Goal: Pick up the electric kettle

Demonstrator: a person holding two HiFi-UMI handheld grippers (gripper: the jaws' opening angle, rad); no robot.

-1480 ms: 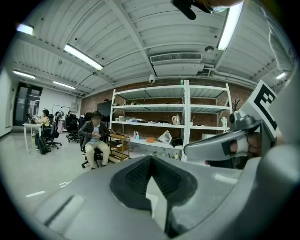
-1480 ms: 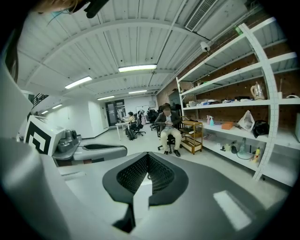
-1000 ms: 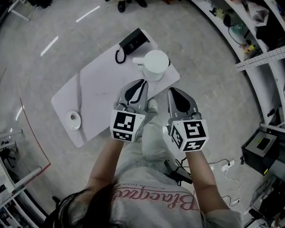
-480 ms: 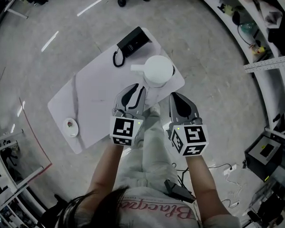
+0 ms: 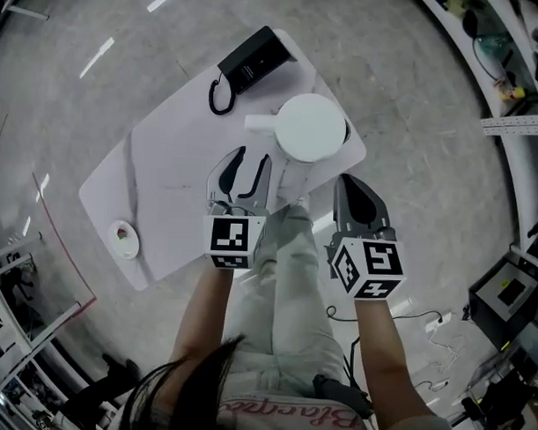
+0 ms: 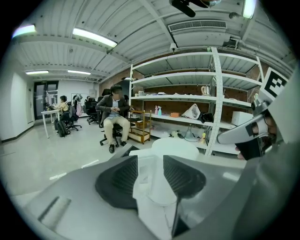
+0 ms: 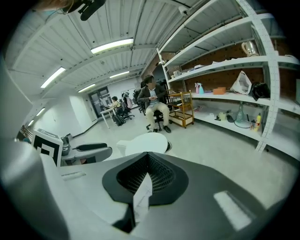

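The white electric kettle point(image 5: 311, 126) stands near the table's right end, its handle point(image 5: 259, 123) pointing left. My left gripper point(image 5: 250, 162) hovers open just short of that handle, over the white table point(image 5: 165, 175). In the left gripper view the kettle point(image 6: 176, 149) shows through the gap of the left gripper point(image 6: 150, 174), with nothing between the pads. My right gripper point(image 5: 350, 184) is shut and empty, off the table's near edge, below and right of the kettle. From the right gripper point(image 7: 147, 164) view, the kettle point(image 7: 143, 143) lies ahead and a bit left.
A black kettle base with a coiled cord point(image 5: 246, 66) lies at the table's far end. A small white round dish point(image 5: 123, 240) sits near the left corner. Shelving point(image 5: 512, 77) lines the right side. A seated person point(image 6: 114, 117) is across the room.
The view has closed in on the table and the kettle looks larger. Both grippers moved forward; the left now reaches over the table edge near the handle.
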